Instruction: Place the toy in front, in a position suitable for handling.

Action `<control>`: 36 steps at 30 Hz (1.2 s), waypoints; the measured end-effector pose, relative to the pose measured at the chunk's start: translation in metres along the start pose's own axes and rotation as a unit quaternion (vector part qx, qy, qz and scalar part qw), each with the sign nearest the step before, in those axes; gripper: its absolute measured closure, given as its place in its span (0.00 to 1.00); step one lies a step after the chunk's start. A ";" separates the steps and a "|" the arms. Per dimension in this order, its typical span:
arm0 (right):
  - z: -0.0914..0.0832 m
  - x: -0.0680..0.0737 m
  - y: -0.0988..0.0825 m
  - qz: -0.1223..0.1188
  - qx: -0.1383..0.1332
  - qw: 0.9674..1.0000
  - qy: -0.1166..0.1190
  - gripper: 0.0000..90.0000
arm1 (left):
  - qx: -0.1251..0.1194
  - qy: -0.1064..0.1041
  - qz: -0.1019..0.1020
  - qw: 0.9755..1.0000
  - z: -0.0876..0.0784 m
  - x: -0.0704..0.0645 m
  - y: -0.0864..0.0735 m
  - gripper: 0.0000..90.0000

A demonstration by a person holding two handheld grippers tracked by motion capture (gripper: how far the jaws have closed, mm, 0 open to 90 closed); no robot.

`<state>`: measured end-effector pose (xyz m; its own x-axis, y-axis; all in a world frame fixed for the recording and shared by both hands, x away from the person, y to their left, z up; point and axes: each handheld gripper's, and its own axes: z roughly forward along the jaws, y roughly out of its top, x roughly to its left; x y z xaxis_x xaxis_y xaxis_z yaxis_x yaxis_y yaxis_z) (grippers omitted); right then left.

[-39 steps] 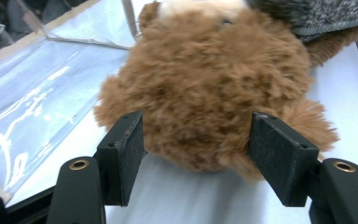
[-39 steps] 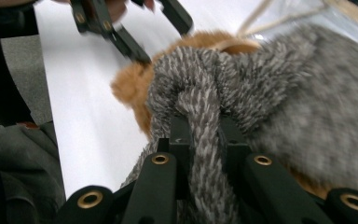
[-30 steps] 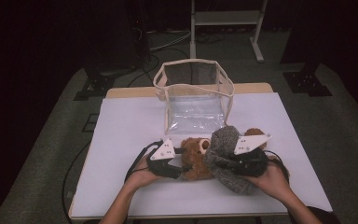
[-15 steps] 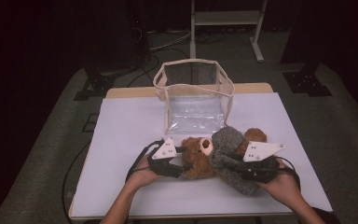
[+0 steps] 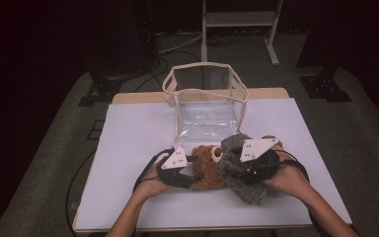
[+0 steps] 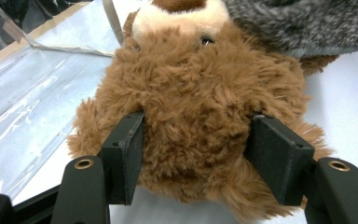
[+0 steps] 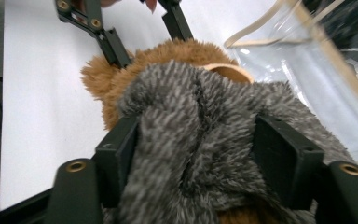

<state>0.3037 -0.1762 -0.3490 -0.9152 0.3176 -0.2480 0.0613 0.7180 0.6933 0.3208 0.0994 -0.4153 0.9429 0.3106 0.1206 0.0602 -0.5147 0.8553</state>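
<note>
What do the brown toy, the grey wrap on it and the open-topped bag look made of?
Teddy bear: shaggy brown plush, by its long fibres. Grey cloth: fuzzy, mottled knit or fleece, probably. Bag: clear, glossy plastic film with beige fabric-like edging; reflections show.

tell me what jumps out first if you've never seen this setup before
The eye lands on the brown teddy bear lying at the near middle of the white table, half draped in a grey knitted cloth. The left gripper squeezes the bear's body while the right gripper, its jaws just having opened, straddles the cloth. Behind them stands a clear bag with cream trim, open at the top.
</note>
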 end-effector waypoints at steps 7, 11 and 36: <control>0.023 -0.004 -0.007 0.004 0.006 1.000 -0.001 0.54 | 0.002 -0.004 -0.002 1.000 0.002 0.000 -0.002 0.43; 0.020 -0.007 -0.014 0.035 -0.005 0.999 -0.002 0.75 | -0.002 0.002 -0.005 1.000 0.001 0.001 -0.001 0.43; 0.006 0.008 -0.019 0.059 -0.010 0.998 0.013 0.81 | -0.003 0.013 -0.012 1.000 -0.012 0.007 -0.007 0.44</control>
<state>0.2977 -0.1843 -0.3681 -0.9118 0.3833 -0.1470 0.1612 0.6636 0.7306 0.3228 0.1141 -0.4143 0.9326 0.3426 0.1133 0.0798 -0.5022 0.8611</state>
